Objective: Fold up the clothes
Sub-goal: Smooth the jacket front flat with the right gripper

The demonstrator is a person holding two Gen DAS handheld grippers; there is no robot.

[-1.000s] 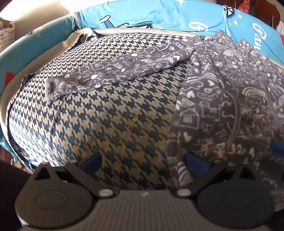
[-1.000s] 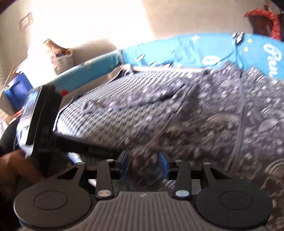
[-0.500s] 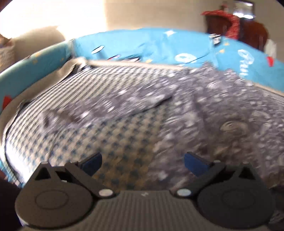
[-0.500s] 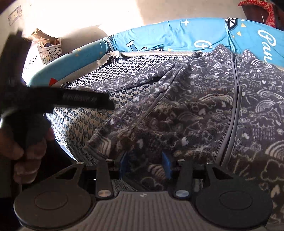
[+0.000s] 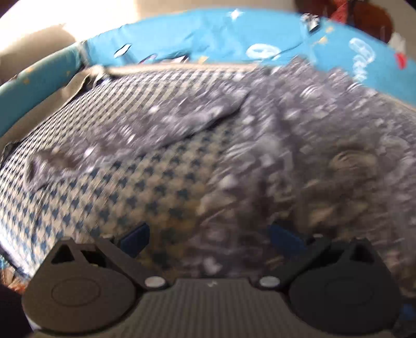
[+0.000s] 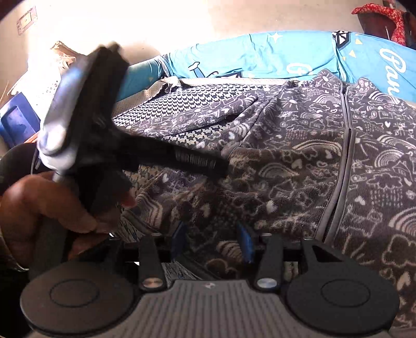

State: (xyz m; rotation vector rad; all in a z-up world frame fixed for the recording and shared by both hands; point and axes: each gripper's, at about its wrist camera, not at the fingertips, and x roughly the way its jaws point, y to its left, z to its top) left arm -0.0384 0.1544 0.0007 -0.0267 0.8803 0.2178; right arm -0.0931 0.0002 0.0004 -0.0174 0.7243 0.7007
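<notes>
A dark grey fleece jacket (image 6: 299, 166) with white doodles and a grey zip lies spread on a blue-and-cream houndstooth cover (image 5: 135, 187). One sleeve (image 6: 197, 114) stretches to the left. My right gripper (image 6: 212, 240) sits at the jacket's near hem, its blue pads (image 6: 179, 238) closed on a bunch of fleece. My left gripper (image 5: 209, 238) is open wide and hovers low over the jacket's (image 5: 312, 161) left edge; this view is blurred. In the right wrist view a hand (image 6: 46, 205) holds the left gripper (image 6: 197, 162), its tips at the jacket's left side.
A turquoise printed sheet (image 6: 260, 59) runs along the back and left of the cover. A white basket (image 6: 44, 80) and a blue box (image 6: 15, 122) stand on the floor at the left. Dark wooden furniture with a red cloth (image 6: 382, 18) is at the far right.
The left gripper has swung in from the left and now reaches the jacket's left side. The right gripper has kept its hold at the hem, and the fleece near it is more bunched.
</notes>
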